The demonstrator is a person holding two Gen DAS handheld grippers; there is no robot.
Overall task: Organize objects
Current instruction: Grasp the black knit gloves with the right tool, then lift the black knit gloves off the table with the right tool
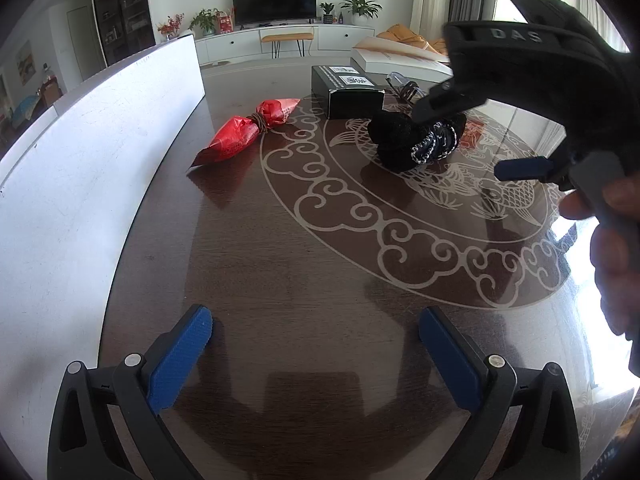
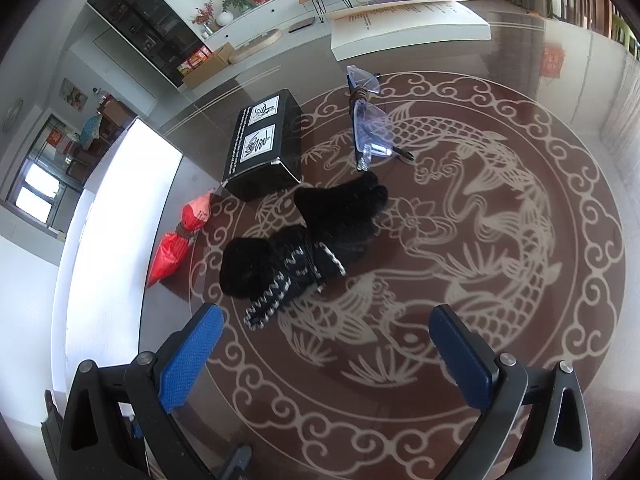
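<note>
On a dark glossy table [image 1: 304, 248] with a fish pattern lies a black glove bundle [image 2: 304, 248] with white stitching, tied by a cord. The same gloves [image 1: 400, 140] show in the left wrist view. My right gripper [image 2: 328, 324] is open and hovers just short of the gloves, nothing between its fingers. Its black body [image 1: 520, 64] crosses the left wrist view at top right, held by a hand [image 1: 616, 248]. My left gripper [image 1: 316, 324] is open and empty, low over bare table, well short of a red bag [image 1: 248, 132] tied with a band.
A black box [image 2: 264, 148] with white labels stands behind the gloves. Clear glasses [image 2: 368, 120] bound with a band lie to its right. A white book [image 2: 408, 28] sits at the far edge. A long white panel or box [image 1: 100, 140] runs along the left side.
</note>
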